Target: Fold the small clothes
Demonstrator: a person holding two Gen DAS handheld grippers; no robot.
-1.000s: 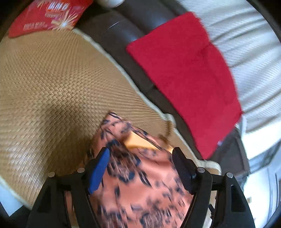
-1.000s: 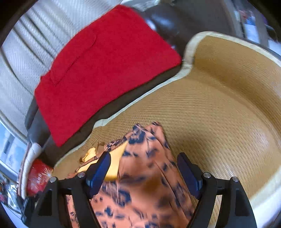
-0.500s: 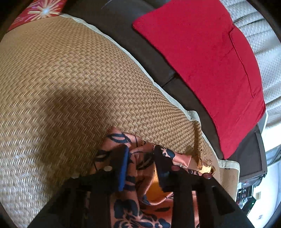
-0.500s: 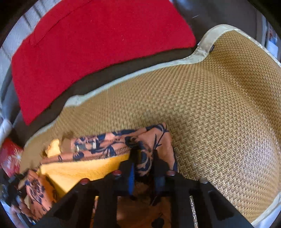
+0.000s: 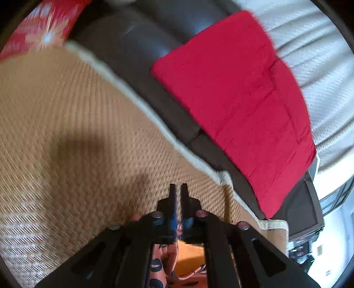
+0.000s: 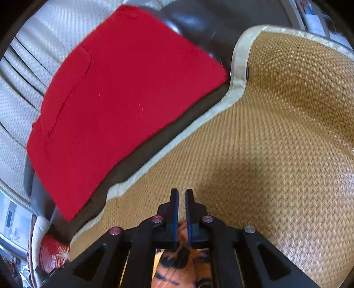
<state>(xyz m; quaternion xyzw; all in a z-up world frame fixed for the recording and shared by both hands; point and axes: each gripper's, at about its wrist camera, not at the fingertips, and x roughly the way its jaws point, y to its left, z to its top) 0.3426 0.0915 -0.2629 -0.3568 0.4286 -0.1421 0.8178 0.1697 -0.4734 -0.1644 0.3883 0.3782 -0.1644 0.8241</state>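
Seen from the left wrist, the left gripper [image 5: 178,190] had its two fingers drawn nearly together, with the orange, dark-patterned garment [image 5: 161,261] pinched between them further back near the finger bases; only a strip of it showed, hanging below the black frame at the bottom of the view. A plain yellow-orange patch of the same cloth lay just beside that strip. Beneath the gripper spread the woven straw mat [image 5: 77,137], blurred, its pale cloth border [image 5: 154,119] running diagonally. Beyond that border sat the dark leather sofa seat [image 5: 137,37], and on it a flat red cloth [image 5: 239,106], well apart from the garment. A red printed bag [image 5: 33,28] lay past the mat's far left corner.

From the right wrist, the right gripper [image 6: 181,195] was likewise closed to a thin slit, the patterned garment [image 6: 179,263] clamped low between its fingers and trailing down under the frame. The mat [image 6: 276,144] filled the right side, its border [image 6: 240,66] curving round a far corner. The red cloth [image 6: 115,106] lay on the sofa [image 6: 194,20] beyond that edge, with cream padded upholstery [image 6: 20,93] behind it.
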